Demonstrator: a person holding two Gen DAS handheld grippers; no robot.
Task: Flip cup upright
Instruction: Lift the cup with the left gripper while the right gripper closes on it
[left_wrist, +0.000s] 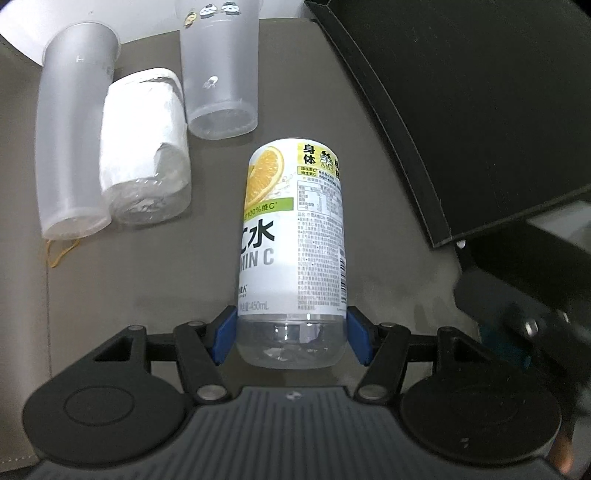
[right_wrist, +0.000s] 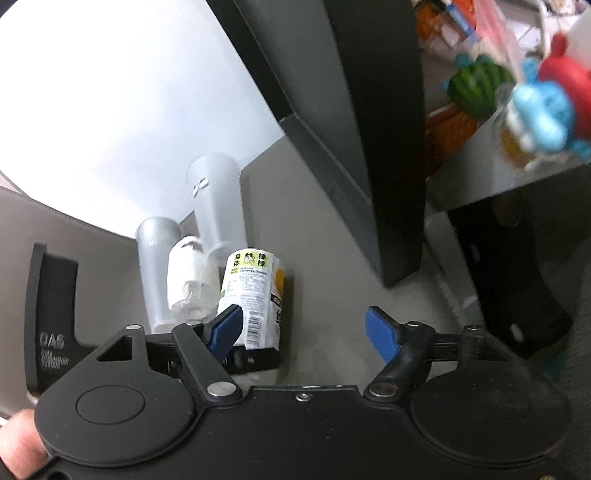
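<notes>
Left gripper (left_wrist: 291, 334) holds a lemon-label bottle (left_wrist: 293, 240) by its clear end above a grey tabletop (left_wrist: 388, 229).

Its blue fingers (left_wrist: 224, 338) press both sides of the bottle, whose far end is hidden. Beyond the bottle stand two frosted cups (left_wrist: 219, 74) and a paper-wrapped bottle (left_wrist: 146, 147). The right gripper (right_wrist: 303, 328), fingers wide apart and empty, is blurred at the frame's right edge.

Left wrist view looks steeply down, close over the bottle (left_wrist: 291, 251); right wrist view sits lower, farther back, sharing it (right_wrist: 255, 295)
</notes>
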